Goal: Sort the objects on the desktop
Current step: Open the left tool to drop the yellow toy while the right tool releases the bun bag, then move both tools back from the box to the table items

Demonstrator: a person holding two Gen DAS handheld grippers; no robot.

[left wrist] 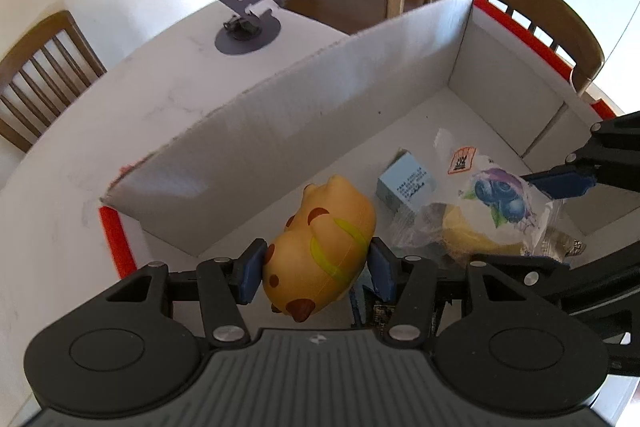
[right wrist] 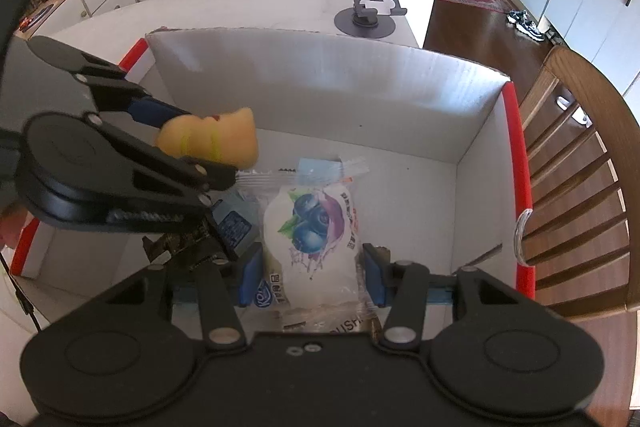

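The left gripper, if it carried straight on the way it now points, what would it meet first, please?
Most likely the white floor of the cardboard box. The left gripper, shut on the orange squishy toy, points steeply down into the box, and the floor ahead of the toy looks bare. Depth is unclear, so the toy would probably touch down first.

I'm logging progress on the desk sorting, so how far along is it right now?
Done: a small blue box already lies in the cardboard box.
In hand: the left hand-held gripper holds a yellow animal toy over it; the right hand-held gripper holds a blueberry snack packet.
Left: releasing both. The phone stand remains on the table.
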